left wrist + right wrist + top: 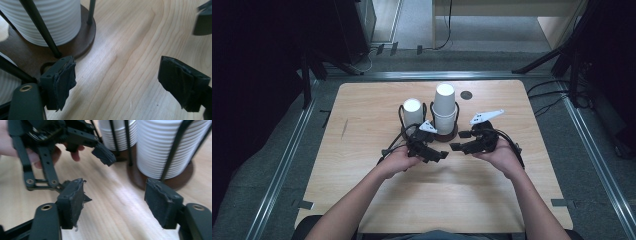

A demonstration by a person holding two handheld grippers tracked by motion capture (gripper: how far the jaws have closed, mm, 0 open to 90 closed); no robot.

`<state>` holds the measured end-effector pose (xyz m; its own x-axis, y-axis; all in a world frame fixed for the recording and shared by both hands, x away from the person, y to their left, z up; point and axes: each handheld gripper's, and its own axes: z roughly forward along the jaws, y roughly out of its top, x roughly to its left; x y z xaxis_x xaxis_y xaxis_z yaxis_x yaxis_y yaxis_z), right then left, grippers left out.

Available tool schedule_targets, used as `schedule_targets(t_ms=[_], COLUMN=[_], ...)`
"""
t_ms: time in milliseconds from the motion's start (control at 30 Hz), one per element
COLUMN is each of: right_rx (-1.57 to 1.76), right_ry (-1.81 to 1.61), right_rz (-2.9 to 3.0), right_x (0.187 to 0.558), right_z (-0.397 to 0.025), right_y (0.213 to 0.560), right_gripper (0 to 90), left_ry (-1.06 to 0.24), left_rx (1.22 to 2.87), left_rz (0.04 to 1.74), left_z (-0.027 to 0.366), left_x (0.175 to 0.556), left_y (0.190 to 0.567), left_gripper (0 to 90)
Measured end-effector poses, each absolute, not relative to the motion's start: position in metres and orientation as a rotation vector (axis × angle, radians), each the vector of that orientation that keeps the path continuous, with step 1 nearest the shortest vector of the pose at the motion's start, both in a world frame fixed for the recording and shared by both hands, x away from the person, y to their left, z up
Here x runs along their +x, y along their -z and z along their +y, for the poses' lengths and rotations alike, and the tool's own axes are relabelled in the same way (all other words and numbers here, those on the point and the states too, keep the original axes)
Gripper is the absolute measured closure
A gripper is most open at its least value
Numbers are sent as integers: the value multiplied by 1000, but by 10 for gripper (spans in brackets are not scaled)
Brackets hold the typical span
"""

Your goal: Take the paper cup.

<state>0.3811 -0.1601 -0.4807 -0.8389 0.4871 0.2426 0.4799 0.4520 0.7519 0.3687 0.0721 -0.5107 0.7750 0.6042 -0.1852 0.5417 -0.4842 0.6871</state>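
White ribbed paper cup stacks [445,106] stand in a dark wire-and-wood holder [447,136] at twelve o'clock on the pale wooden bench [362,150]. The left tongs [439,156] and right tongs [456,147] gape wide, empty, just short; no cup is lifted yet.

Two cup stacks [444,106] stand side by side in a wire holder [430,131] just behind the table's [362,175] middle. The left gripper [443,156] and right gripper [455,146] sit before it, tips facing, slightly apart.
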Motion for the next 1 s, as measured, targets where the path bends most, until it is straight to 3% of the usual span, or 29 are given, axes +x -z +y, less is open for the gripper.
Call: schedule_targets(t_ms=[100,267,400,467,500,1000], right_rx=[897,923,961,962,955,891], right_ry=[-1386,-1378,-1381,-1390,-1376,-1294], right_rz=[2675,2689,2654,2662,2679,2720], right_x=[381,385,382,382,381,378], right_z=[-163,-165,-169,-171,-171,-169], right_y=[479,478,476,478,479,475], right_gripper=[403,425,438,439,446,424], left_ry=[-83,-66,-95,-63,-49,-60], left_rx=[2201,2256,2257,2242,2231,2214], left_rz=[800,786,761,784,792,766], left_z=[76,81,84,85,85,84], left_x=[369,368,364,364,364,363], left_y=[511,508,502,500,499,498], left_gripper=[136,169,333,478,489,483])
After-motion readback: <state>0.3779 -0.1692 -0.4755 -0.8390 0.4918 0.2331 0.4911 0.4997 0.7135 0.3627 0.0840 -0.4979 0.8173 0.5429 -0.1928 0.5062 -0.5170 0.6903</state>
